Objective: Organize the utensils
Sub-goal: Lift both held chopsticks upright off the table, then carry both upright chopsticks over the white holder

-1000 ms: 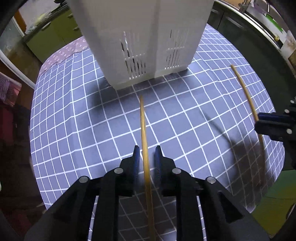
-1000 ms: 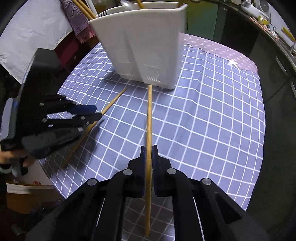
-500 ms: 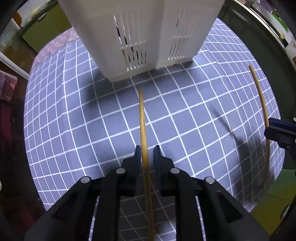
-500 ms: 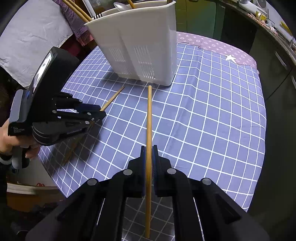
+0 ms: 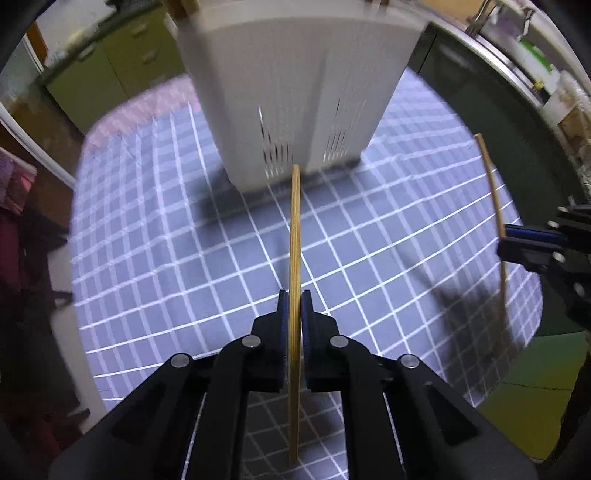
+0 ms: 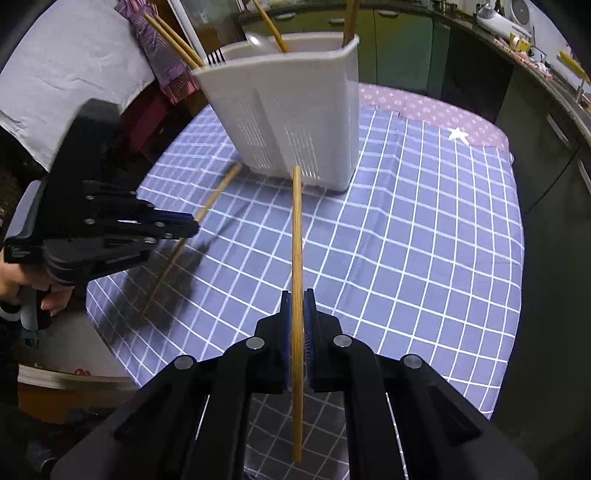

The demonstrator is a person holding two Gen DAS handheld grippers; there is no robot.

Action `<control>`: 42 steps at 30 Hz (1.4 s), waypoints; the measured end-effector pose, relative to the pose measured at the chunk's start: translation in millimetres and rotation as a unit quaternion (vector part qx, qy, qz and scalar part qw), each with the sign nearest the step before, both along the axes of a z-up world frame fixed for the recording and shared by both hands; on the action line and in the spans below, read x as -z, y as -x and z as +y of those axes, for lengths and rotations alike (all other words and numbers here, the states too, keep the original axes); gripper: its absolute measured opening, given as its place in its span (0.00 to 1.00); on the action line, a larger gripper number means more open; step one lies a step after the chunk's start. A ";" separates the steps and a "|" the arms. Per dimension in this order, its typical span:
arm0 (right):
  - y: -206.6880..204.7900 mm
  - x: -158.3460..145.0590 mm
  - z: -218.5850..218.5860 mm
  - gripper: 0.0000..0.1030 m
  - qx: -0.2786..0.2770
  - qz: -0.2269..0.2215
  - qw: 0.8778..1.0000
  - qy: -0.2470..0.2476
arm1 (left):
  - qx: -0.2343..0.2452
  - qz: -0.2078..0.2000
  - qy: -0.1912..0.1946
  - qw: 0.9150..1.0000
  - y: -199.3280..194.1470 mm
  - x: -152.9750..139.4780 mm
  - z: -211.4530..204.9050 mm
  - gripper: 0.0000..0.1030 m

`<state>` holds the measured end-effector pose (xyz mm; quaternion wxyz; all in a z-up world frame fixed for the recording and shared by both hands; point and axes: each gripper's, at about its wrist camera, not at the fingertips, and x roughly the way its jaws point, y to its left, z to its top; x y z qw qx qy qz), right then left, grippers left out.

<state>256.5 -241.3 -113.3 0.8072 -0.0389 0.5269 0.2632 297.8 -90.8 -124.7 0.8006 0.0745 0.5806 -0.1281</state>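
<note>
A white slotted utensil holder stands on the blue checked tablecloth and holds chopsticks, a fork and a spoon. My left gripper is shut on a wooden chopstick whose tip points at the utensil holder. My right gripper is shut on a second chopstick, also aimed at the holder's base. In the right wrist view the left gripper shows at the left with its chopstick. The right gripper with its chopstick appears at the left wrist view's right edge.
The tablecloth ends in a purple patterned strip at the far side. Green cabinets and a counter with kitchen items surround the table. A white cloth lies beyond the table's left edge.
My left gripper's jaws closed onto the chopstick and lifted it off the cloth. Both grippers rose slightly, and the holder now sits farther up in both views.
</note>
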 end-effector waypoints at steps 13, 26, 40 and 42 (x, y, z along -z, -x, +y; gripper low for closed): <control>35.4 -45.7 -6.1 0.07 -0.004 -0.067 0.998 -0.022 | 0.017 -0.124 0.033 0.992 88.0 -68.5 21.3 0.06; 55.2 -55.3 -14.4 0.07 -0.010 -0.086 0.996 -0.026 | 0.027 -0.150 0.039 0.987 107.2 -88.9 20.6 0.06; 53.9 -73.9 -8.1 0.07 -0.018 -0.107 0.993 -0.035 | 0.034 -0.168 0.045 0.984 106.7 -106.3 15.5 0.06; 52.1 -78.9 -6.0 0.07 -0.019 -0.111 0.993 -0.037 | 0.034 -0.171 0.046 0.984 104.2 -109.7 14.8 0.06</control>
